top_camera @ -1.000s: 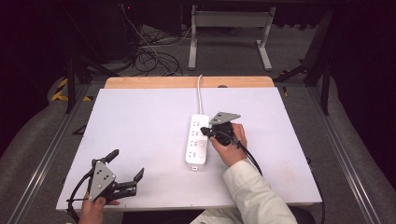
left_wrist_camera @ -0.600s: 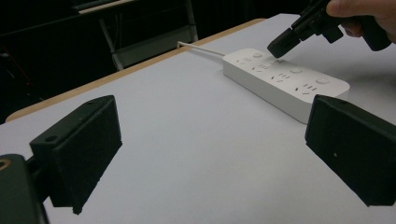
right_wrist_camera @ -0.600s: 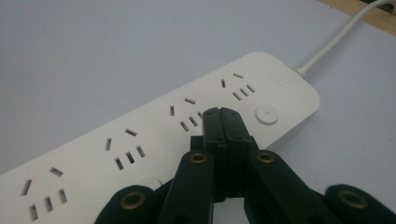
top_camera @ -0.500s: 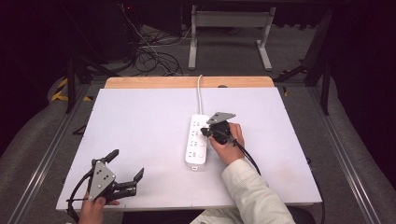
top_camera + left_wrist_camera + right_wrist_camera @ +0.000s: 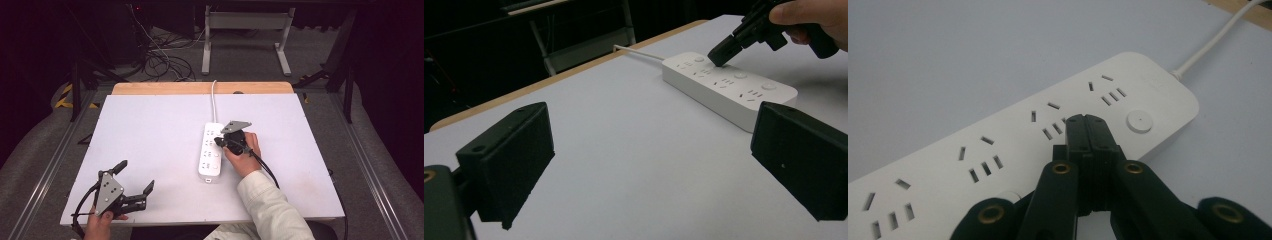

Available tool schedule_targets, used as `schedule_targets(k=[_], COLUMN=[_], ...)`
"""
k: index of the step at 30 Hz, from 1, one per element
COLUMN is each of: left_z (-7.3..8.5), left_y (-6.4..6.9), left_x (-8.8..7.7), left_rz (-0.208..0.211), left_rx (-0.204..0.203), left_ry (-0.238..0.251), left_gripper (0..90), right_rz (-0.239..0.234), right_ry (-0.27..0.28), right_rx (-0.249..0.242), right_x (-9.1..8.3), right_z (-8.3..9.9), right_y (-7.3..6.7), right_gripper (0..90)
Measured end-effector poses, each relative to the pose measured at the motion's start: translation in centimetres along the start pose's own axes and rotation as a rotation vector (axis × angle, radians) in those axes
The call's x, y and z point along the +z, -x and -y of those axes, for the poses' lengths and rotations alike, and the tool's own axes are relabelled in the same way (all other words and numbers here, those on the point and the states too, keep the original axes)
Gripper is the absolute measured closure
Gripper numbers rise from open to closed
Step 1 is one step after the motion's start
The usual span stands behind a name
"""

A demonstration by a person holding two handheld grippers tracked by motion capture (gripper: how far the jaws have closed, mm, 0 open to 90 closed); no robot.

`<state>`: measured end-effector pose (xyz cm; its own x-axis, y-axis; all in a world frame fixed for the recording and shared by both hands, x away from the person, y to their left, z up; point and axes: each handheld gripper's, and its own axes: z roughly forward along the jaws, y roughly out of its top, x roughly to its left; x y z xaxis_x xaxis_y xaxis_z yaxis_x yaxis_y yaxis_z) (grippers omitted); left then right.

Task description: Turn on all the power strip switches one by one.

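Note:
A white power strip (image 5: pixel 210 155) lies lengthwise near the table's middle, and its cable (image 5: pixel 214 102) runs to the far edge. My right gripper (image 5: pixel 219 142) is shut with nothing between its jaws. Its tip (image 5: pixel 1087 123) sits on or just above the strip's top (image 5: pixel 998 145), between a socket and the round button (image 5: pixel 1139 120) near the cable end. In the left gripper view the right gripper's tip (image 5: pixel 721 53) meets the strip (image 5: pixel 729 87) from the right. My left gripper (image 5: pixel 136 176) rests at the near left corner, open wide and holding nothing (image 5: pixel 654 160).
The table top (image 5: pixel 150 130) is a pale sheet with a wooden strip (image 5: pixel 165 88) along the far edge. Beyond it are a metal stand (image 5: pixel 245 37) and tangled cables (image 5: pixel 165 55) on the floor. Metal rails (image 5: pixel 55 160) run beside the table.
The right gripper has edged slightly left and farther over the power strip. The left gripper has stayed where it was.

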<state>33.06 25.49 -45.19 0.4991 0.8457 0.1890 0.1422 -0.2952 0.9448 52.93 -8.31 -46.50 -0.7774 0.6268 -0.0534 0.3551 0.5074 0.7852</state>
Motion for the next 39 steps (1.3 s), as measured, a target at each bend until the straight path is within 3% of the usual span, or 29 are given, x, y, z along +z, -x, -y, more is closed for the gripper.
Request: schedule_targets(k=[26,30,32,34,35,37,39], left_z=[0.0,0.0,0.0,-0.1,0.0,0.0,0.0], left_y=[0.1,0.1,0.1,0.1,0.1,0.1,0.0], left_x=[-0.1,-0.1,-0.1,-0.1,0.0,0.0,0.1], left_rz=[0.004,0.004,0.002,0.003,0.004,0.002,0.0], left_rx=[0.001,0.0,0.003,0.004,-0.002,-0.004,-0.005], left_ry=[0.002,0.002,0.0,0.003,0.001,0.001,-0.003], left_gripper=[3.9,4.0,4.0,3.9,3.9,3.9,3.9], right_rz=[0.009,0.035,0.019,0.018,0.023,0.012,0.018], right_ry=[-0.009,-0.021,-0.036,-0.029,0.011,0.094,0.106], right_rx=[0.022,-0.012,0.002,-0.025,-0.049,-0.043,-0.052], right_x=[0.2,0.3,0.3,-0.4,-0.8,-2.0,-2.6], right_z=[0.2,0.1,-0.1,-0.7,-1.0,-1.9,-2.8], right_y=[-0.1,-0.5,-0.4,-0.5,-0.7,-0.9,-1.0], right_gripper=[90.0,90.0,90.0,90.0,90.0,90.0,90.0])
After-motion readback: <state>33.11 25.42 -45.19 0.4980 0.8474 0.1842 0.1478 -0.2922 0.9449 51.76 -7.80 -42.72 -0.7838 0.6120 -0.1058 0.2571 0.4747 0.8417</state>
